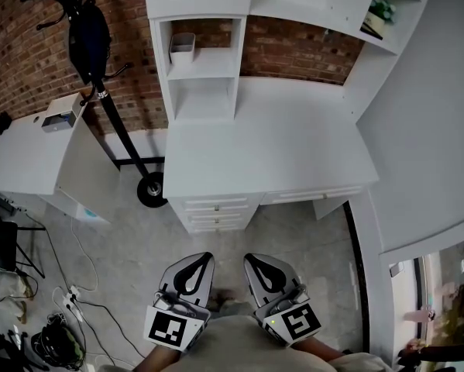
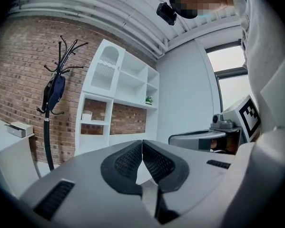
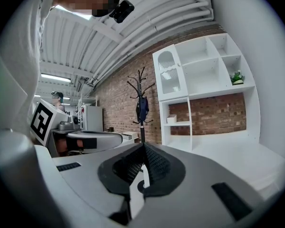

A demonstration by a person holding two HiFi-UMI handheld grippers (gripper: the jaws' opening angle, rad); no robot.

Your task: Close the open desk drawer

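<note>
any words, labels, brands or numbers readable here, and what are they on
None can be read.
The left gripper and right gripper carry only black-and-white square markers, no letters.
Any print on the small box on the side table is too small to tell.

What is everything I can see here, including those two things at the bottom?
desk: one, white, centre, against the brick wall
shelf unit: one, white, on the desk's back
drawers: several, white, under the desk's front edge
small container: one, white, left shelf
potted plant: one, green, upper right shelf
coat stand: one, black, left of the desk
dark bag: one, hanging on the coat stand
side table: one, white, far left
small box: one, pale, on the side table
cables: several, floor, lower left
left gripper: one, grey-black, bottom, shut, empty
right gripper: one, grey-black, beside it, shut, empty
</note>
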